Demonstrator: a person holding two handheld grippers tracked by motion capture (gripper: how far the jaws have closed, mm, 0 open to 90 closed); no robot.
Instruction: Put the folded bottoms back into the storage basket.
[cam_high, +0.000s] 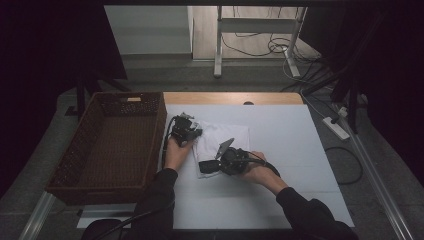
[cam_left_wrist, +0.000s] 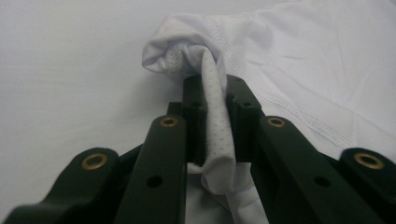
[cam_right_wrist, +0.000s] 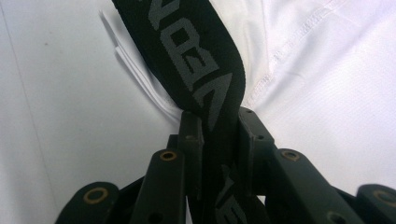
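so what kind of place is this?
Likely a lab or workshop data-collection setup: a white-topped table with a wicker basket, a bare desk frame and loose cables on the floor behind.

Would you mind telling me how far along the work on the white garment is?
Done: the garment lies folded flat on the table, beside the basket. In hand: the left gripper is shut on a bunch of its white mesh fabric, and the right gripper is shut on its black waistband. Left: probably lifting it, perhaps into the basket, which has nothing in it yet.
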